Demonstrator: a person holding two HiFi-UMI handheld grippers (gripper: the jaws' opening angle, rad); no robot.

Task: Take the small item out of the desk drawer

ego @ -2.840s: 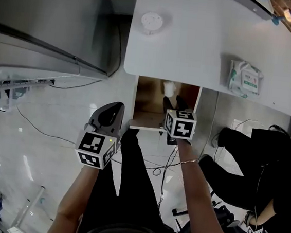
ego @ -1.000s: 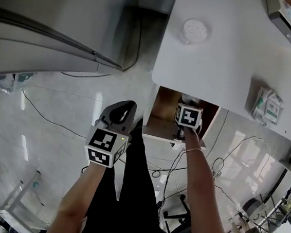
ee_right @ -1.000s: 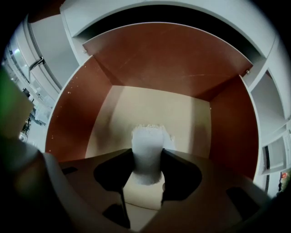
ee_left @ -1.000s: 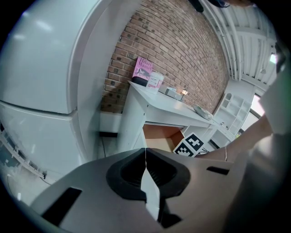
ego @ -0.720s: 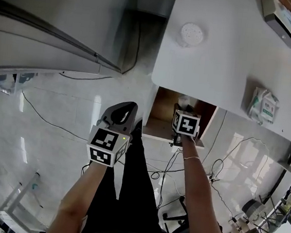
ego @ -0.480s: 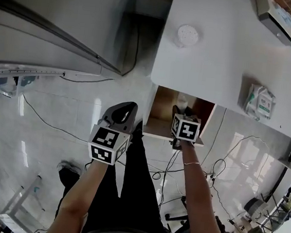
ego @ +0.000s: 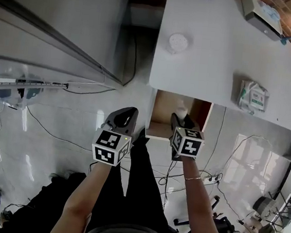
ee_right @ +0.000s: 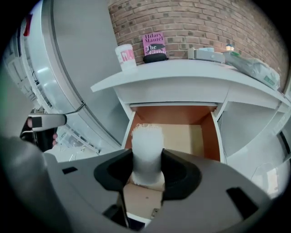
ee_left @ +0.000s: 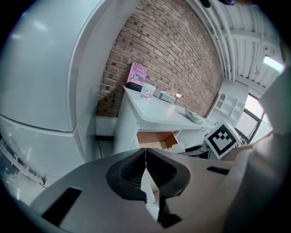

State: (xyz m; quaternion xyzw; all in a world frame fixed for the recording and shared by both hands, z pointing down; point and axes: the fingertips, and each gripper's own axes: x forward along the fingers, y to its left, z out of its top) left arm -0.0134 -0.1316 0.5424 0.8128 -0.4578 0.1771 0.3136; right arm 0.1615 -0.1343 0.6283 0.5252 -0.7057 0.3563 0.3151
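Observation:
The white desk (ego: 214,48) has its wooden drawer (ego: 161,110) pulled open below the front edge. In the right gripper view a small white cylindrical item (ee_right: 146,145) stands upright between the dark pads, over the drawer's (ee_right: 186,134) front part. My right gripper (ee_right: 146,159) is shut on it. In the head view that right gripper (ego: 179,119) hangs at the drawer's front right, the white item (ego: 181,111) just showing past its tips. My left gripper (ego: 126,113) hovers left of the drawer above the floor; its jaws (ee_left: 145,157) are shut with nothing in them.
A round white disc (ego: 177,42), a pack of wipes (ego: 253,96) and a box (ego: 259,17) lie on the desk. A pink book (ee_right: 154,44) and a cup (ee_right: 126,57) stand at its back. A large grey appliance (ego: 57,21) flanks the left; cables (ego: 56,130) cross the floor.
My right gripper has drawn back from deep over the drawer to its front edge, still holding the white item. The left gripper has stayed beside the drawer; the head camera has shifted.

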